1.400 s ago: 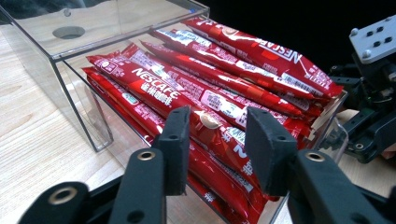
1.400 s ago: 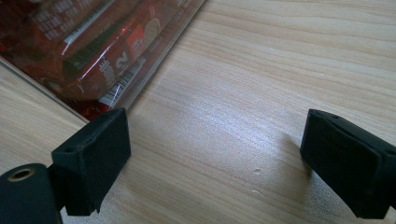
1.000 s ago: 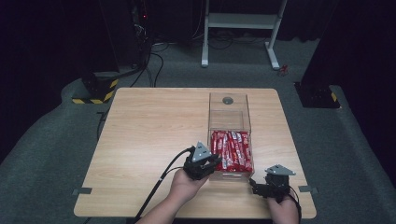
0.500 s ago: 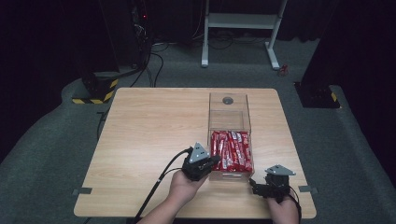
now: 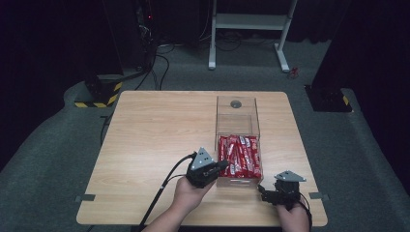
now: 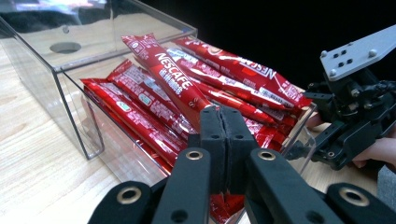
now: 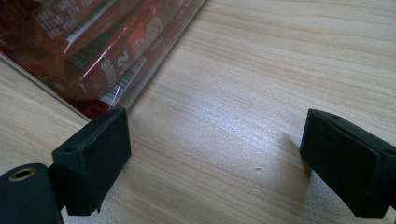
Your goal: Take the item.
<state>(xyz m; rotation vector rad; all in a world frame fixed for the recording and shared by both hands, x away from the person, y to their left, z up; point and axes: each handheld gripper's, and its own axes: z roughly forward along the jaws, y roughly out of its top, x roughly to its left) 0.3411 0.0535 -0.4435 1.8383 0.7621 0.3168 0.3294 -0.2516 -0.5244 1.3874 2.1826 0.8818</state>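
Left gripper has closed, pinching a red sachet's end

Tabletop: matt light wood grain. Box: clear glossy plastic. Sachets: glossy red foil. Hand-held gripper pads: matt black, slightly rough.

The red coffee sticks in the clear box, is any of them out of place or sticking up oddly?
Yes. One coffee stick slants up across the flat pile in the clear box, its near end pinched in the shut left gripper. It looks lifted, not spilled. The right gripper sits open on the bare table beside the box.
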